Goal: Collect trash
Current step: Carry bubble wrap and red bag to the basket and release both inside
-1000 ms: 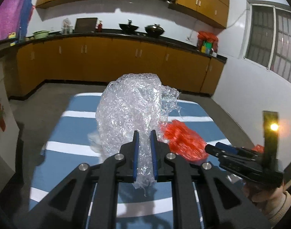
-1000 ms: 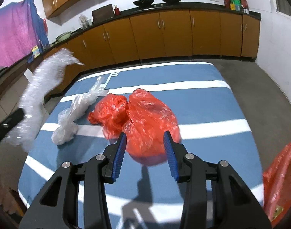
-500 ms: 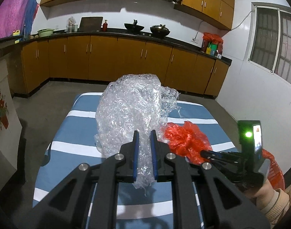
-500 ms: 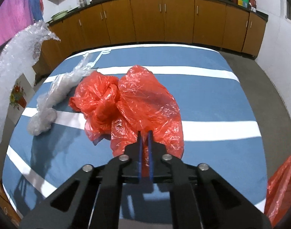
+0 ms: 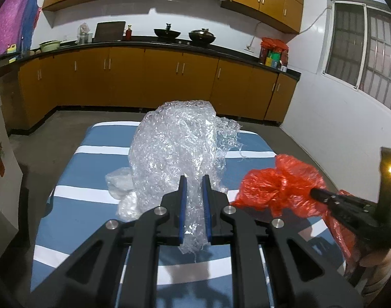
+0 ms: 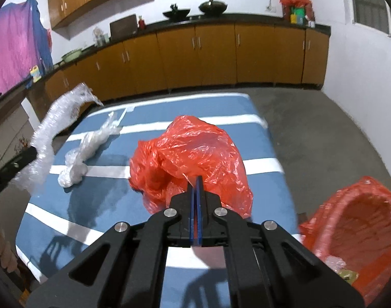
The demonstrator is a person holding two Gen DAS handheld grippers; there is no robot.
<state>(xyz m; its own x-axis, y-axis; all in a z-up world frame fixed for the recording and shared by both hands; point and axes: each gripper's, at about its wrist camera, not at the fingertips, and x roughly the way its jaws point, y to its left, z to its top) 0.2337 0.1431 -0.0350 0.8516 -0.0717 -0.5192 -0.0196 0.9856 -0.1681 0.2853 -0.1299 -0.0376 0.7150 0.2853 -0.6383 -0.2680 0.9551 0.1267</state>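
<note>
Red bag (image 6: 193,159) pinched in right gripper (image 6: 196,187); bubble wrap (image 5: 177,148) clamped in left gripper (image 5: 194,187); lined basket (image 6: 354,238) only in right view.

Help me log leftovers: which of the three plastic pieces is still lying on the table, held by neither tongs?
The twisted clear plastic bag on the striped table. The bubble wrap is clamped in the left tongs, the red bag in the right tongs.

Straight ahead of the gripper, past the blue-and-white striped table (image 5: 67,200), orange base cabinets (image 5: 157,79) run under a black countertop (image 5: 221,52). Two dark woks (image 5: 182,34) sit on it. Up and to the left hangs a purple cloth (image 6: 13,51); a barred window (image 5: 362,59) is on the right.
</note>
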